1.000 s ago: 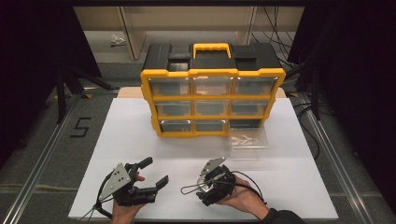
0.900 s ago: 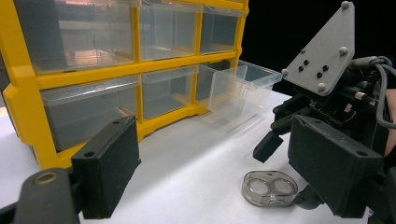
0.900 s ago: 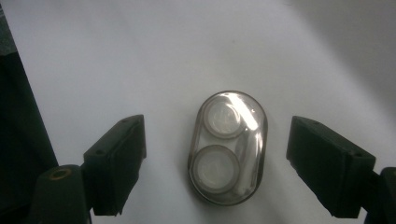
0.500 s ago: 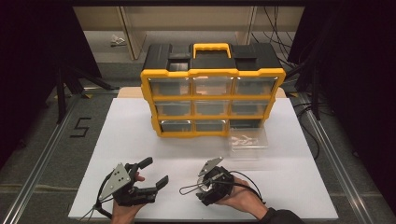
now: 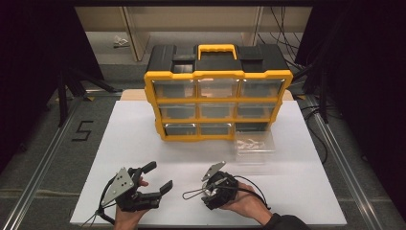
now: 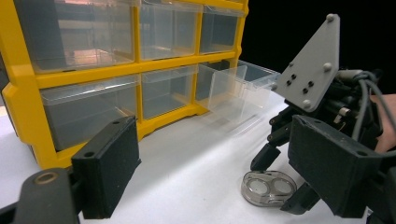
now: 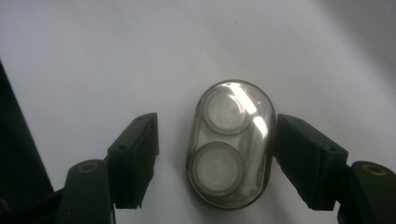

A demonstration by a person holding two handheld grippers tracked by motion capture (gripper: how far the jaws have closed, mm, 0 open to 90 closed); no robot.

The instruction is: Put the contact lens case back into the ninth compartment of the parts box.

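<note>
Yellow nine-drawer organizer [image 5: 218, 103] stands at the bench's [image 5: 119, 143] far side; one clear drawer [image 5: 253, 146] is out, beside it. Left gripper [image 5: 155, 177]: fingers wide apart, empty. Right gripper [image 7: 212, 158]: fingers spread, straddling a small clear oval two-well case [image 7: 229, 142]; one finger seems to touch it, not clamped. Judgement: centre the case, close on its long sides, slowly. Case lies flat near the bench's front edge, glossy, probably slippery.

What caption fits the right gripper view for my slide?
Open right gripper straddling a small clear oval case with two round wells, lying on the white table.
</note>
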